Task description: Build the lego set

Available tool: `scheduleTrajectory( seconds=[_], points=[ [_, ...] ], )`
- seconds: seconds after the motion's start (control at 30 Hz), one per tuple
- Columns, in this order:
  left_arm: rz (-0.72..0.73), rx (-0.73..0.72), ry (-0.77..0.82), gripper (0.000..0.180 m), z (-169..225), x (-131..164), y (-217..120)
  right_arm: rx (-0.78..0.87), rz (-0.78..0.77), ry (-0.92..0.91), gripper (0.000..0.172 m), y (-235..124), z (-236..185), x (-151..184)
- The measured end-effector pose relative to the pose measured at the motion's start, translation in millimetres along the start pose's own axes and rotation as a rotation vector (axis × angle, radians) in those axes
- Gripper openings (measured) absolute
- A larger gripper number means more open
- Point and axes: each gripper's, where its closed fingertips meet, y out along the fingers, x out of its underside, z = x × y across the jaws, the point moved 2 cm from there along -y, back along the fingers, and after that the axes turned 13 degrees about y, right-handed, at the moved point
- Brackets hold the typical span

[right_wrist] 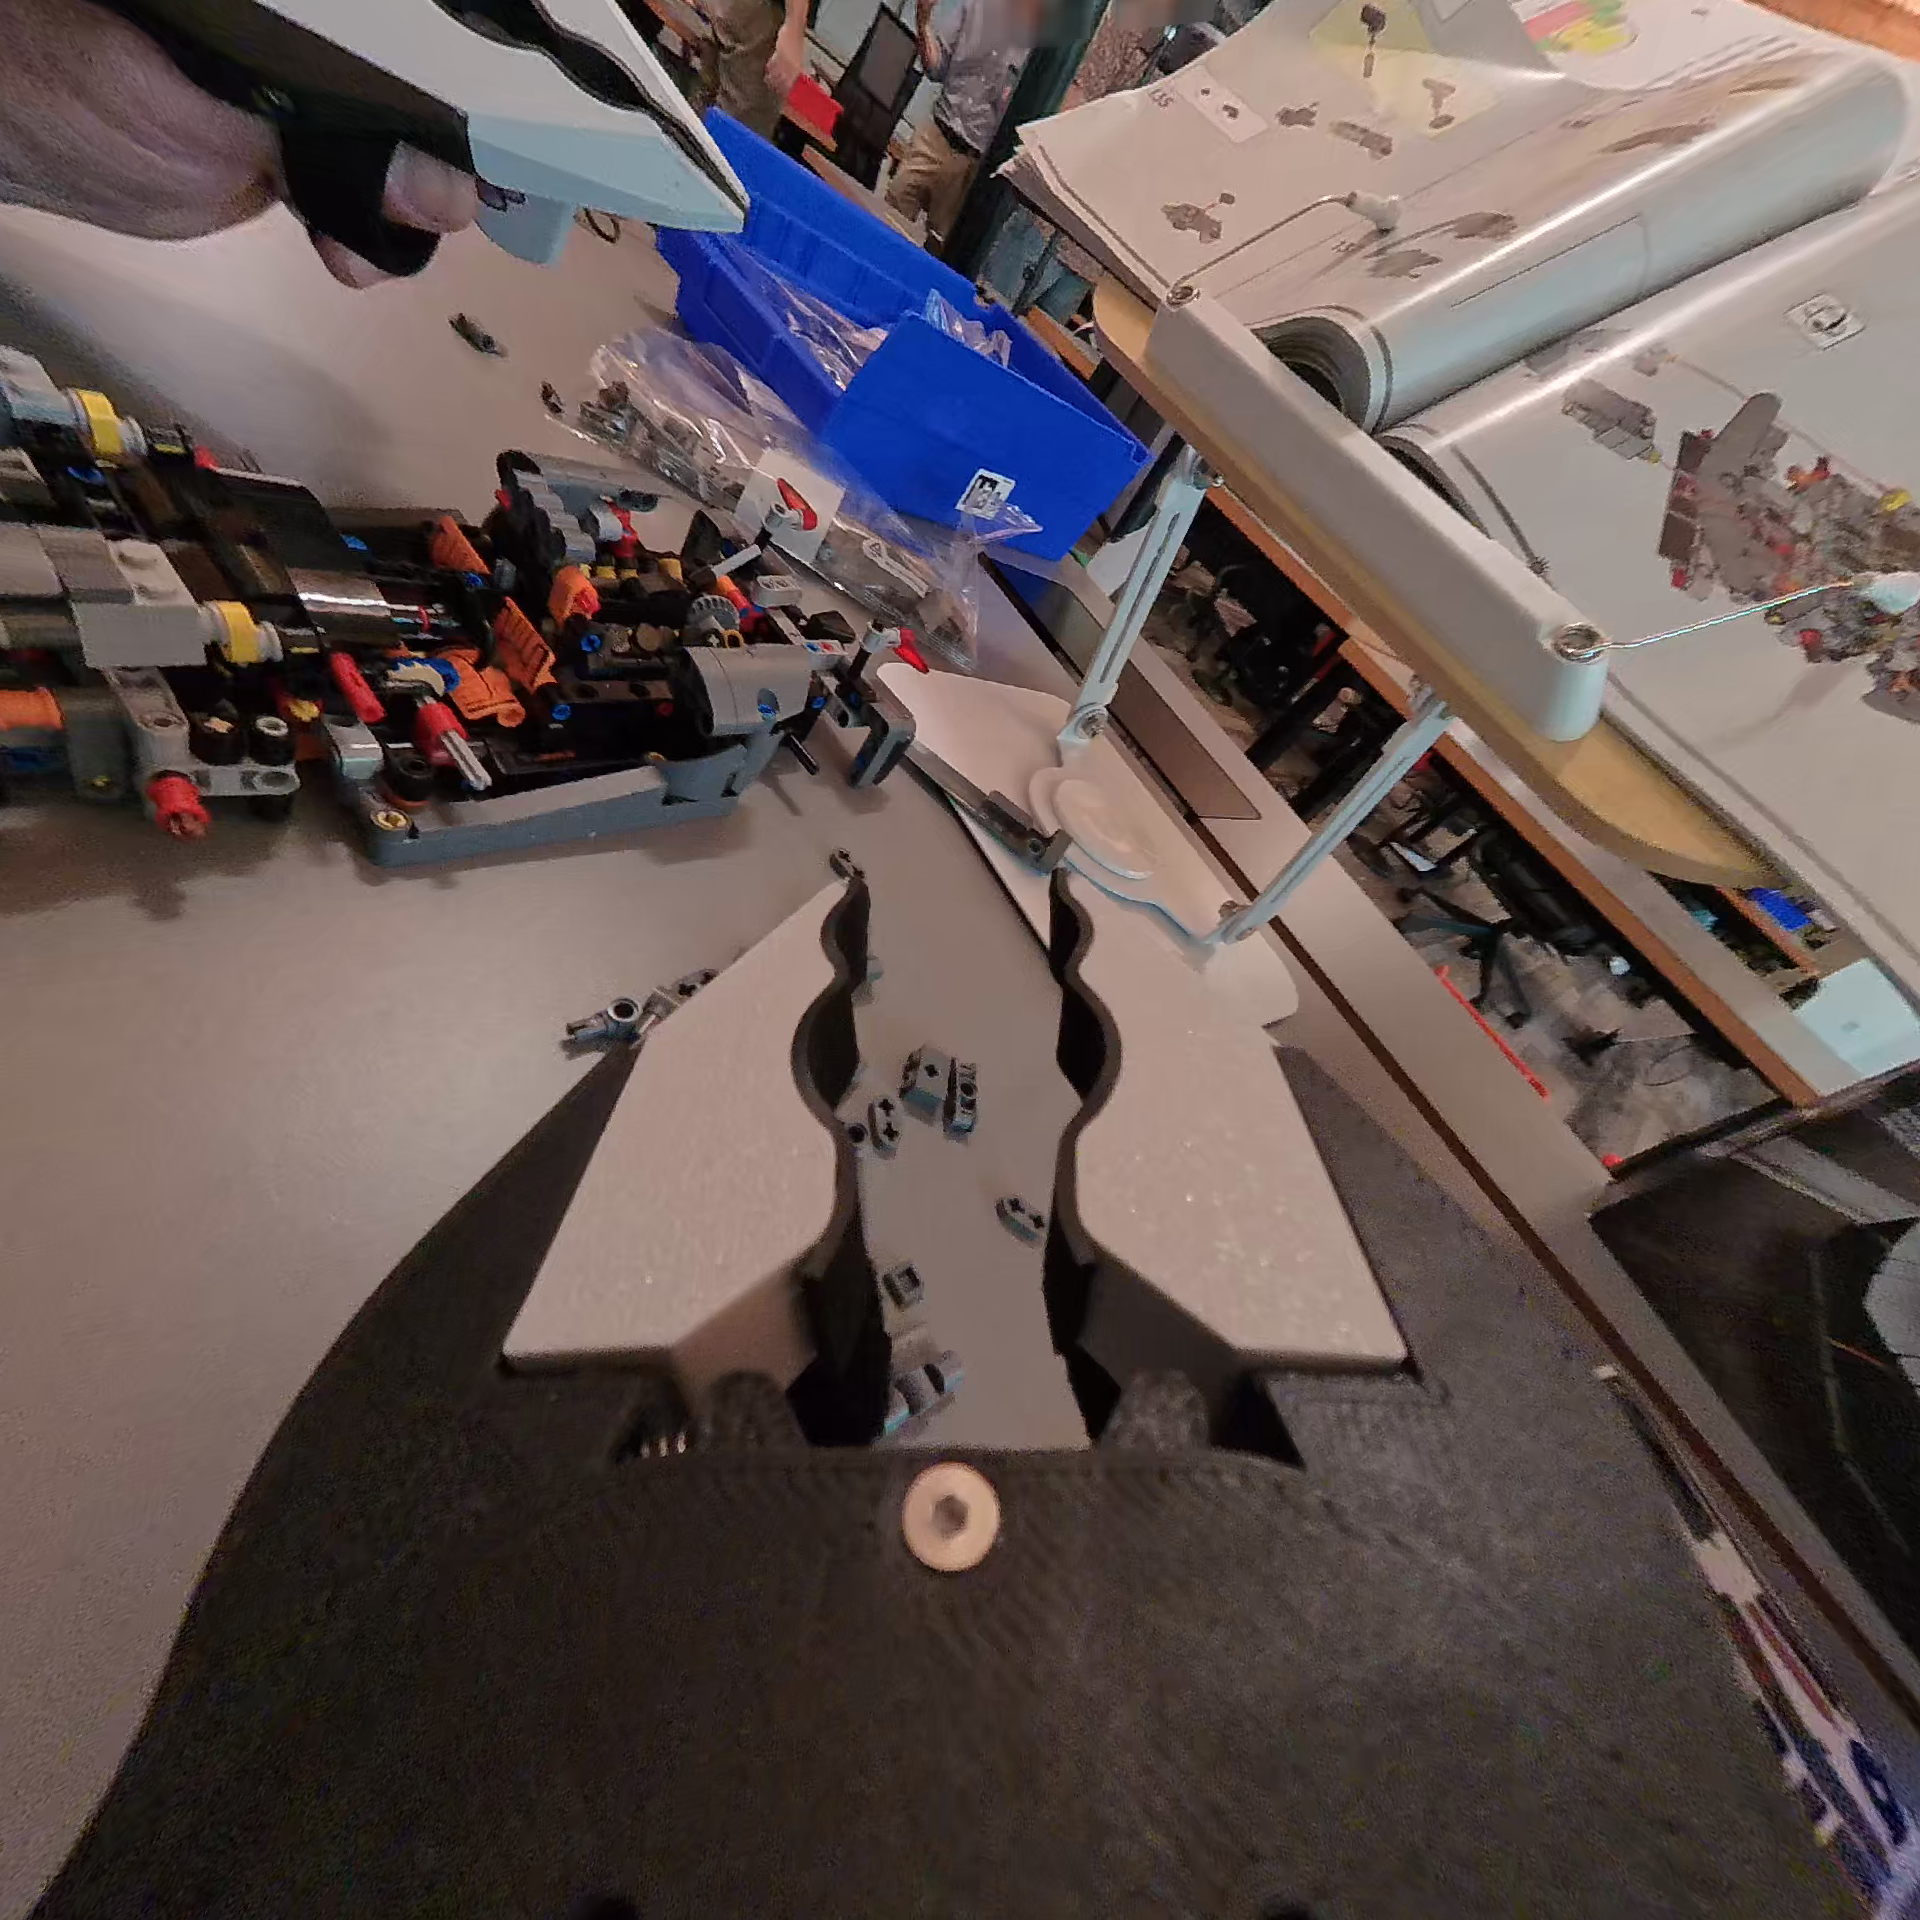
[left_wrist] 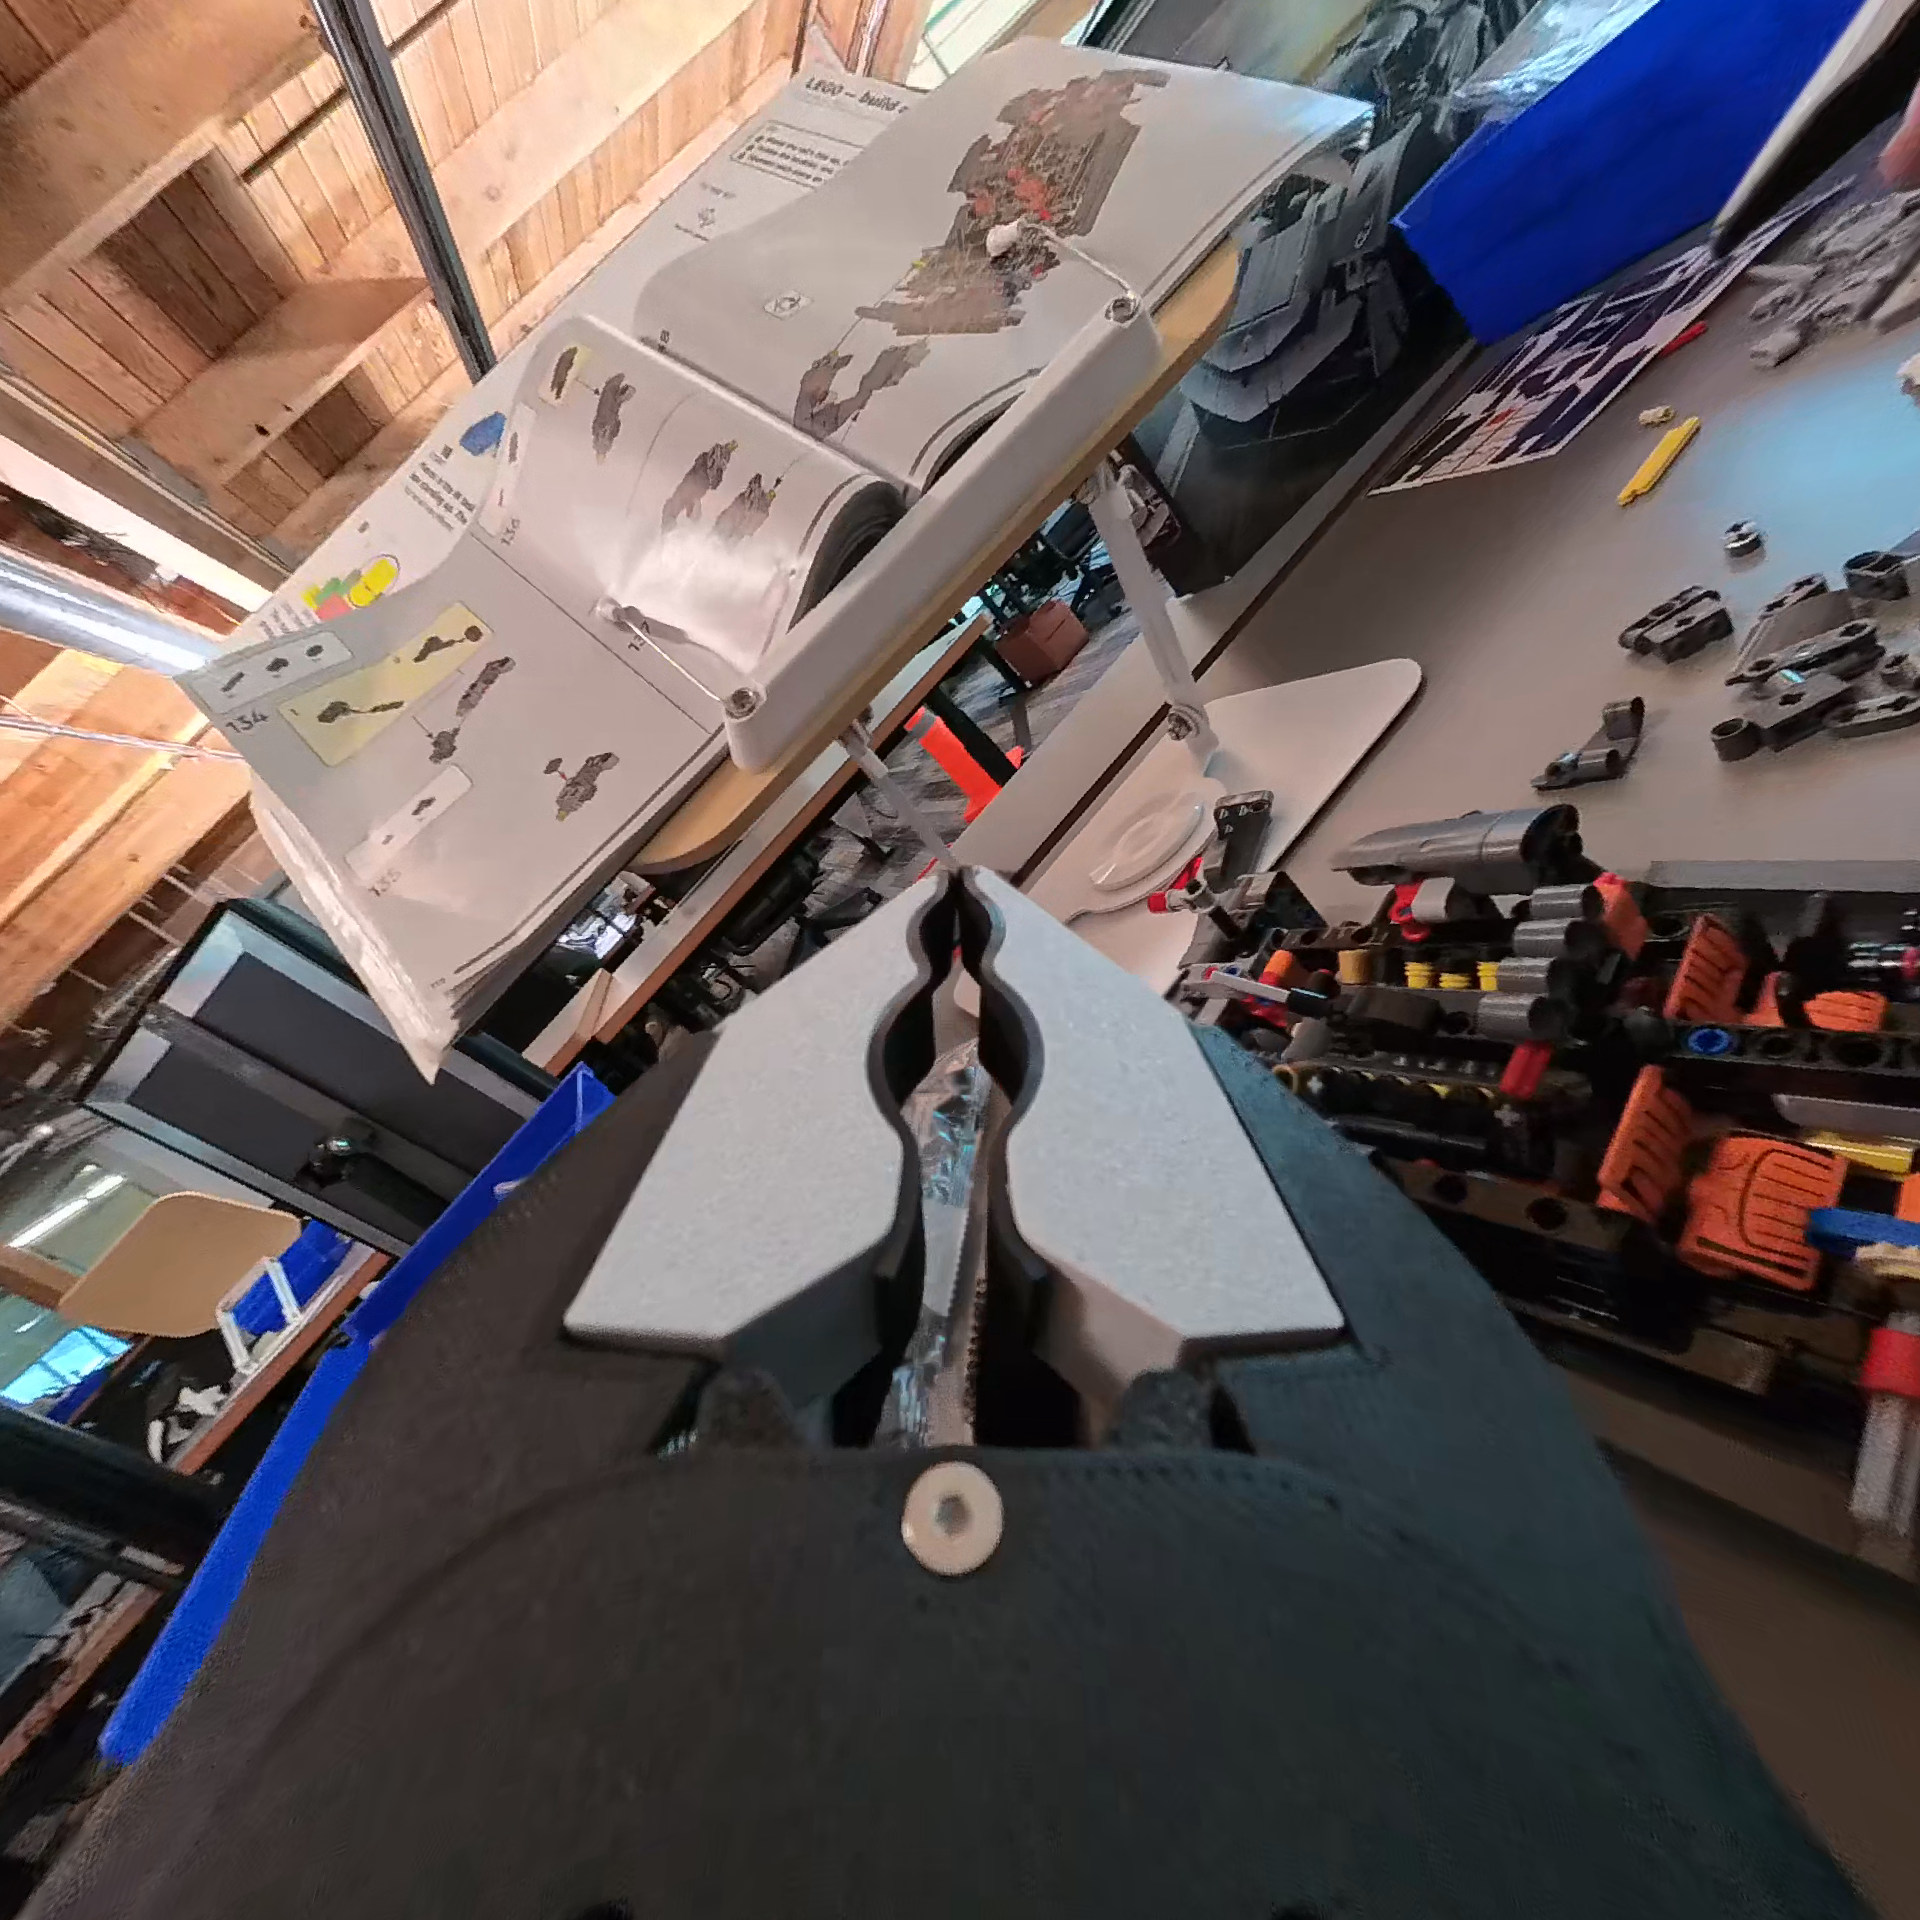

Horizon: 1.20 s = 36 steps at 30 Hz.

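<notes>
The small grey connector pieces [right_wrist: 940,1091] are lying loose on the grey tabletop [right_wrist: 260,1143], showing in the lower middle of the right wrist view, inside the gap between the two fingers of the right gripper [right_wrist: 956,904]. Its jaws are standing apart and nothing is pressing against either pad; the pieces are resting on the table beneath it, scattered along the line of the fingers. Another grey connector [right_wrist: 623,1018] is lying just left of the left finger. Farther out, at middle left, the large dark and orange brick assembly [right_wrist: 436,665] is sitting on the table, with the blue bin [right_wrist: 935,436] and a clear bag of parts [right_wrist: 727,436] beyond it, and the open instruction booklet [right_wrist: 1558,260] is resting on its white stand at upper right.

The left gripper [left_wrist: 958,881] is hanging higher up, its fingertips meeting with nothing visibly between them, pointing toward the stand's base [left_wrist: 1299,727]. The right gripper is much the nearer to the loose pieces.
</notes>
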Motion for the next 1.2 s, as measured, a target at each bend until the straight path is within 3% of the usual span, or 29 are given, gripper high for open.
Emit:
scheduleTrajectory(
  seconds=[0.3,0.47,0.63,0.83,0.97,1.1,1.2],
  points=[
    [-0.025,-0.011,0.08,0.0,-4.1,-1.8,0.3,0.14,0.071,-0.054,0.033,-18.5,24.0,-29.5],
    [0.047,0.009,0.162,0.001,-15.7,-40.6,13.1,0.205,0.085,0.046,0.042,-21.3,41.9,-20.5],
    [0.078,0.222,0.138,0.02,-19.4,-91.6,70.3,0.176,0.075,0.189,0.045,-23.3,57.8,-0.6],
    [0.08,0.287,0.029,0.027,-32.6,-135.5,144.3,0.189,0.056,0.203,0.048,-29.2,63.1,4.5],
    [0.004,0.366,-0.098,0.03,-16.5,-144.5,199.9,0.192,0.064,0.163,0.047,-29.1,58.2,-1.9],
    [-0.092,0.423,-0.218,0.021,1.8,-139.9,233.4,0.189,0.08,0.222,0.046,-31.3,62.9,-5.7],
    [-0.184,0.381,-0.163,0.01,8.7,-129.7,244.9,0.212,0.09,0.216,0.045,-35.8,66.5,-11.4]
  ],
)
